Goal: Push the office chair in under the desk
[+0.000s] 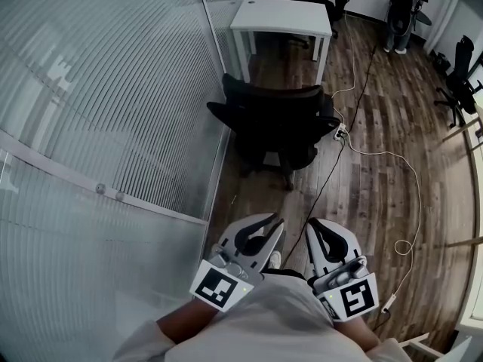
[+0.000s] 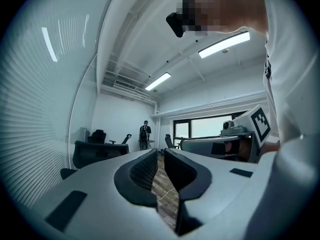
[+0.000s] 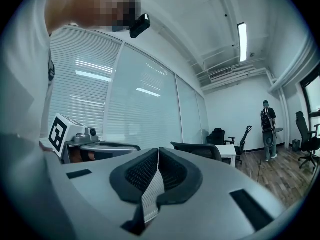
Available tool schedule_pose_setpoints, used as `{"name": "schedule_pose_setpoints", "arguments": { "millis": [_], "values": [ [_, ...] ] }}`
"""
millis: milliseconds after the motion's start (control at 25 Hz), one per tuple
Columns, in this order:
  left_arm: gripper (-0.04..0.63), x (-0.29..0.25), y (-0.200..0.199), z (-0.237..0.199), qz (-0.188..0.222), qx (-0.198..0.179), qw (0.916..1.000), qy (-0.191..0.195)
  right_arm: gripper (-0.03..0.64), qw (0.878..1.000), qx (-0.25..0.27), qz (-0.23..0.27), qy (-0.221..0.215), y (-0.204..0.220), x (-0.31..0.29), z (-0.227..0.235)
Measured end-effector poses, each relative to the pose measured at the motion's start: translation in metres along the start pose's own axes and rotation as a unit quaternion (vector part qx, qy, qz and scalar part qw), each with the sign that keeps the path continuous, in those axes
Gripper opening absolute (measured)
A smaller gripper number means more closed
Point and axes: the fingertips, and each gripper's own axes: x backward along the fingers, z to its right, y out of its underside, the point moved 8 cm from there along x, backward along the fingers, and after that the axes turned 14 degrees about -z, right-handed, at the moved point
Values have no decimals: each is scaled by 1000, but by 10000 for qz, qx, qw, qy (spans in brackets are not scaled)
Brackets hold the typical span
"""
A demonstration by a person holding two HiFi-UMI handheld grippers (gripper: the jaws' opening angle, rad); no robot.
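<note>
The black office chair (image 1: 275,123) stands on the wood floor, its backrest toward me, just in front of the white desk (image 1: 281,17). Part of it reaches in under the desk's front edge. Both grippers are held close to my body, well short of the chair and touching nothing. My left gripper (image 1: 276,222) has a narrow gap between its jaws, with only floor showing through it (image 2: 161,156). My right gripper (image 1: 311,222) is shut on nothing (image 3: 158,156). The chair (image 3: 200,151) and desk (image 3: 229,154) also show in the right gripper view, and the chair (image 2: 95,154) in the left.
A glass partition with blinds (image 1: 113,111) runs along the left, close to the chair. A white cable (image 1: 407,194) and a power strip (image 1: 341,133) lie on the floor to the chair's right. A person (image 1: 400,21) stands at the back, near other black chairs (image 1: 460,81).
</note>
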Motion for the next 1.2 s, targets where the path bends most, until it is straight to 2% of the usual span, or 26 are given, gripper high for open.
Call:
{"name": "schedule_pose_setpoints", "arguments": {
  "millis": [680, 1200],
  "values": [
    [64, -29, -4, -35, -16, -44, 10000, -8, 31, 10000, 52, -26, 38, -6, -38, 26],
    [64, -69, -16, -98, -58, -33, 10000, 53, 31, 9998, 170, -115, 56, -24, -103, 60]
  ]
}}
